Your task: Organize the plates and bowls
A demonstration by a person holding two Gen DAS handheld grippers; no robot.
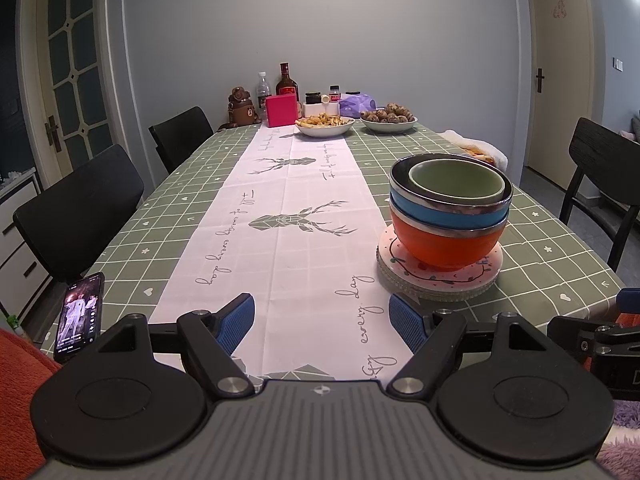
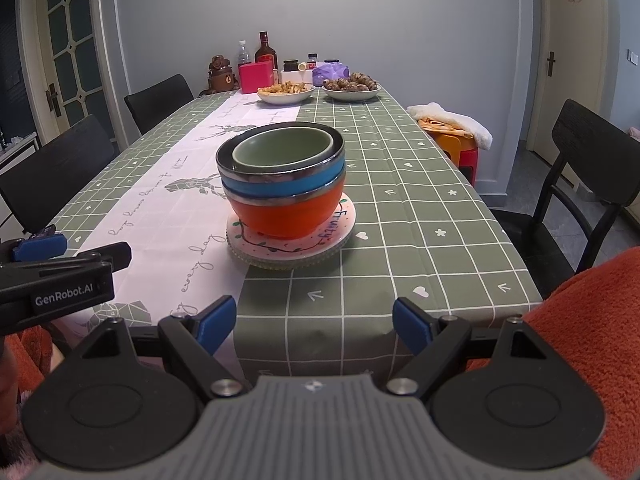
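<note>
A stack stands near the table's front edge: a green bowl (image 1: 456, 182) nested in a blue bowl (image 1: 448, 216), nested in an orange bowl (image 1: 444, 246), on a pink patterned plate (image 1: 440, 276) over a clear glass plate (image 1: 436, 290). The same stack shows in the right wrist view: green bowl (image 2: 282, 148), blue bowl (image 2: 280, 186), orange bowl (image 2: 288, 214), pink plate (image 2: 292, 246). My left gripper (image 1: 322, 322) is open and empty, low at the front edge, left of the stack. My right gripper (image 2: 314, 320) is open and empty, in front of the stack.
Two white bowls of food (image 1: 325, 125) (image 1: 388, 120), bottles, jars and a pink box (image 1: 281, 110) stand at the table's far end. A phone (image 1: 78, 316) lies at the front left edge. Black chairs (image 1: 80, 208) (image 2: 588, 176) flank the table. A stool with a towel (image 2: 456, 132) stands on the right.
</note>
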